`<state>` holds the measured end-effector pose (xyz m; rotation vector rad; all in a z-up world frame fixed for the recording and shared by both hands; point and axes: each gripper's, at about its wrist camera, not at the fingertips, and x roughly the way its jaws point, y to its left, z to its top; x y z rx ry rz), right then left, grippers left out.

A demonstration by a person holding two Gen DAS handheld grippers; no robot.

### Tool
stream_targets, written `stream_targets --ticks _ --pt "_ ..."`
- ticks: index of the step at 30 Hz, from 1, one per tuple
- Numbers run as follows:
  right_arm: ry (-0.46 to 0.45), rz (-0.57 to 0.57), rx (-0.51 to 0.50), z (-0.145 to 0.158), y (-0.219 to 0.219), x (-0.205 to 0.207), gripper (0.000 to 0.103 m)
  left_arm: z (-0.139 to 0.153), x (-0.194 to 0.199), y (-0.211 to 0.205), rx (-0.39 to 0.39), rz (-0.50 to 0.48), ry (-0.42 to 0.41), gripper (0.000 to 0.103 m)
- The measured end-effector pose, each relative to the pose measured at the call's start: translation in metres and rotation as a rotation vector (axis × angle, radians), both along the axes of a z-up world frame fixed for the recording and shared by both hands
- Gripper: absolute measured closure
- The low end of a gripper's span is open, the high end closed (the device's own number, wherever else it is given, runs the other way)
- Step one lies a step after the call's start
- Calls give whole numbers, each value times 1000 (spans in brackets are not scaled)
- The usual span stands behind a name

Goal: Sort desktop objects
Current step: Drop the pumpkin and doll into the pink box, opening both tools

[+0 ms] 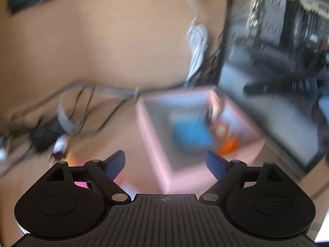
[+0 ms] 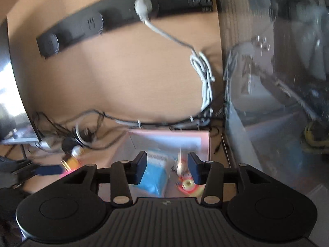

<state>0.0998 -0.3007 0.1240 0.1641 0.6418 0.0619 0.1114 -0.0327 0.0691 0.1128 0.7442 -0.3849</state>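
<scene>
Sorting underway: pink box (image 2: 203, 142) holds blue pack (image 2: 156, 177). Left gripper (image 1: 165, 164) and right gripper (image 2: 167, 167) fingers spread, empty. Next: pick orange item (image 2: 71, 162) at 9 o'clock on counter (image 2: 115, 82).

Both the left gripper (image 1: 165, 165) and the right gripper (image 2: 167, 167) are matte black, with a ribbed centre plate carrying a small crosshair mark, round discs at either side, silver pivot screws, and dark blue textured finger pads (image 1: 115, 164)
</scene>
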Motion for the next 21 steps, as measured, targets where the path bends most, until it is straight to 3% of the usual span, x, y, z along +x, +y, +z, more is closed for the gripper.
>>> stream_targets --ticks 5,8,14,18,21 --pt "52 93 -63 -21 36 -5 59 -36 -39 40 80 113 104 8" --pt "47 239 -114 -31 80 -11 52 -50 -45 63 100 222 142 8" --pt "101 526 -176 -66 182 -3 52 -52 -48 104 112 437 152 8" --pt "138 530 -257 -98 220 16 52 -42 -54 125 85 494 137 8" --pt "151 501 -280 -108 224 24 51 -33 -55 131 26 485 118 7"
